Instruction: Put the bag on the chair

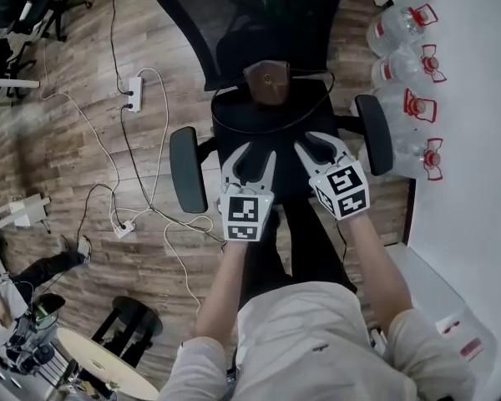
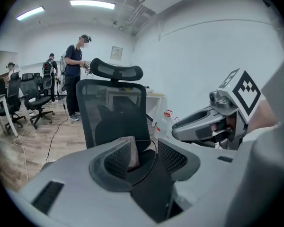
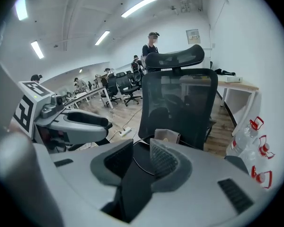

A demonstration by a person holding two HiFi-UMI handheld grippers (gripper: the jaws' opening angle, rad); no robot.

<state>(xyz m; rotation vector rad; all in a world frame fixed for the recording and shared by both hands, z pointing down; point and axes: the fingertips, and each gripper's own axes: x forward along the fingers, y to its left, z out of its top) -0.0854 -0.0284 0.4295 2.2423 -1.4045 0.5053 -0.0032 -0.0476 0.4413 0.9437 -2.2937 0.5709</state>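
Closest in: pale shirt (image 1: 296,332) and both forearms, straight under the head camera. Just past those, left gripper (image 1: 255,159) and right gripper (image 1: 319,149) side by side above the front of the seat (image 1: 234,128). Jaws apart on both, clamped on nothing, touching nothing.

Well beyond the tips, small brown bag (image 1: 267,83) on the chair (image 1: 234,15), parked at the back of the seat right up against the mesh backrest. Standing upright, long axis running across the seat, parallel to the backrest, clasp side facing the grippers. Thin black strap (image 1: 271,130) looping out over the cushion toward the front.

Armrests (image 1: 188,170) either side of the grippers. Off right, water bottles (image 1: 405,73) with red handles along the white wall. Off left, power strip (image 1: 134,93) and white cables on the wood floor (image 1: 58,165).

Only in the gripper views: headrest (image 2: 116,70), a standing person (image 2: 75,70) behind the chair, more office chairs (image 2: 31,96). Only from overhead: the power strip and the whole strap loop.
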